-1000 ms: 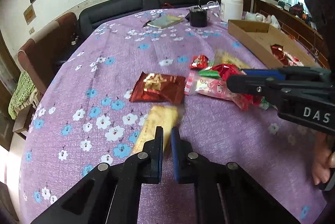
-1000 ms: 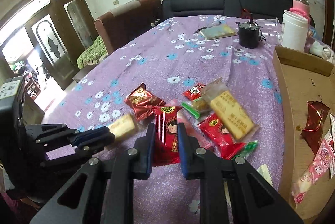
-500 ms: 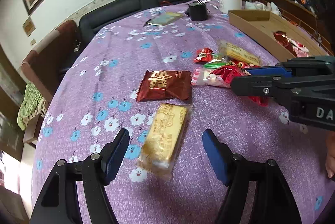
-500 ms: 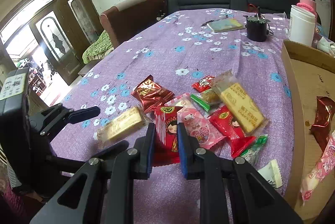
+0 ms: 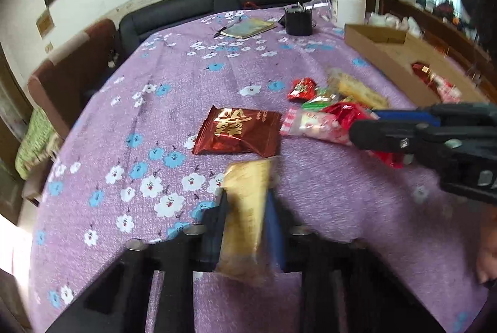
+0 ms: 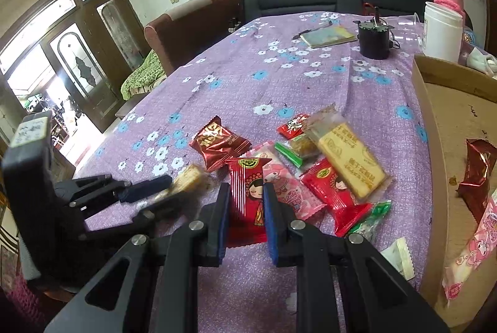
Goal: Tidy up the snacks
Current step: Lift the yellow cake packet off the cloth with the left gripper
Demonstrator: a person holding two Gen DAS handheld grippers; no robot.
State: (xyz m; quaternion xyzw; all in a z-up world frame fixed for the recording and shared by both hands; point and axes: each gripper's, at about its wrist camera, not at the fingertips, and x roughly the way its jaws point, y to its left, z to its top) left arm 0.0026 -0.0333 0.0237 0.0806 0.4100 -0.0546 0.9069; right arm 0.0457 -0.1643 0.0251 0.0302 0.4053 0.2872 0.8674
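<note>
Gripping: the left gripper (image 5: 247,218) is pinching a yellow wafer bar (image 5: 245,215) between its fingers; motion blur is hiding whether the bar is lifting clear of the surface (image 5: 326,208).
Holding: the right gripper (image 6: 245,208) is clamping its fingers on a red doll-print packet (image 6: 248,193), whose far end is overlapping a pink cartoon packet (image 6: 289,190).
Waiting on the surface: a dark red gold-lettered packet (image 5: 239,131), a second red doll packet (image 6: 335,193), a large yellow biscuit pack (image 6: 348,159), a small red packet (image 6: 293,124), a green-edged snack (image 6: 295,148), a green-wrapped piece (image 6: 369,218) and a small white sachet (image 6: 399,255) are lying just beside one another on the floral cloth.
Stowed already: the cardboard box (image 6: 428,121) on the right is containing a dark red foil packet (image 6: 475,174) and a pink packet (image 6: 469,252).
Progress: judging by the count, the task is looking early; two snacks are sitting boxed, two are being gripped, and most are needing carrying across.
Next: both held packets are probably heading for the box.
</note>
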